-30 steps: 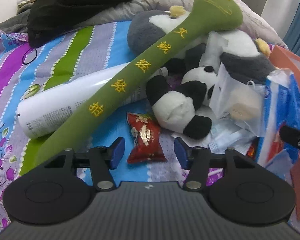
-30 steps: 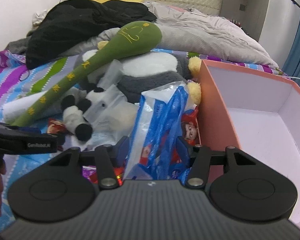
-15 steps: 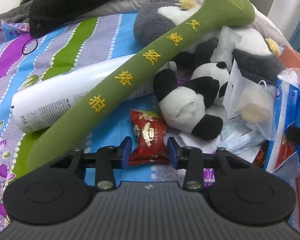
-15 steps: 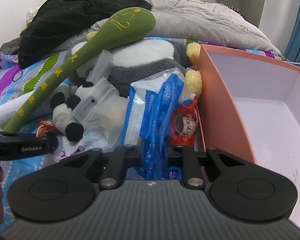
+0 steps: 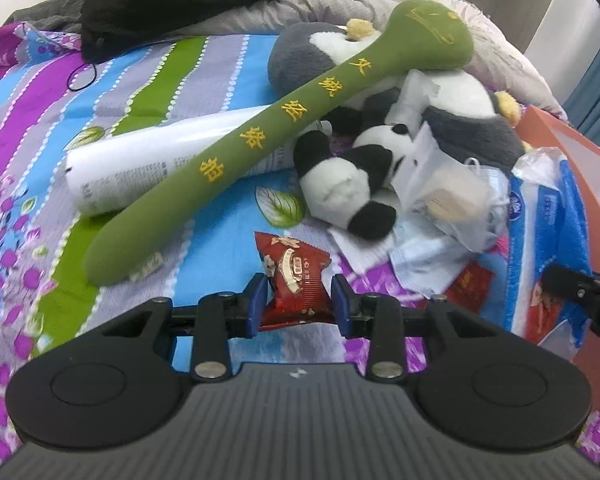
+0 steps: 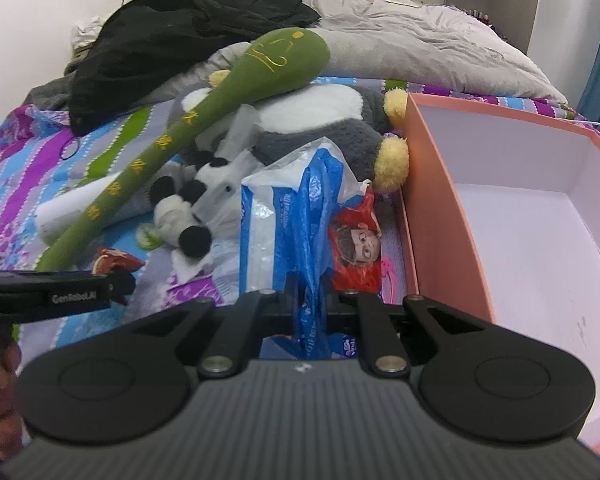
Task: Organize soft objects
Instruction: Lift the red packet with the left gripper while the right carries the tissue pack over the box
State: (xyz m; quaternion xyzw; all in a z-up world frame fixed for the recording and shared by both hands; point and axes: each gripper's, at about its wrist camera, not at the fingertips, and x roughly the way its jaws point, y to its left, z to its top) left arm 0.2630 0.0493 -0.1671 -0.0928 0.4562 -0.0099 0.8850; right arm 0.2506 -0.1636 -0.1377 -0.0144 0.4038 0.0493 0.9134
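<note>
My left gripper (image 5: pixel 298 306) is shut on a red snack packet (image 5: pixel 294 276) low over the striped bedsheet. My right gripper (image 6: pixel 308 300) is shut on a blue and white plastic tissue pack (image 6: pixel 296 216), which also shows in the left wrist view (image 5: pixel 548 240). A long green plush bat (image 5: pixel 260 136) leans over a small panda plush (image 5: pixel 344 184) and a large grey and white plush (image 5: pixel 468 120). The pink box (image 6: pixel 432 216) with a white inside stands open to the right of the pile.
A white cylinder bottle (image 5: pixel 160 160) lies under the green bat. Clear bags and masks (image 5: pixel 440 200) lie by the panda. A red cartoon packet (image 6: pixel 358 244) sits beside the box. Black clothing (image 6: pixel 172 52) and a grey duvet (image 6: pixel 420 52) lie at the back.
Both grippers have closed: the left onto the red snack packet, the right onto the blue tissue pack. The left gripper has also pulled back a little with the packet.
</note>
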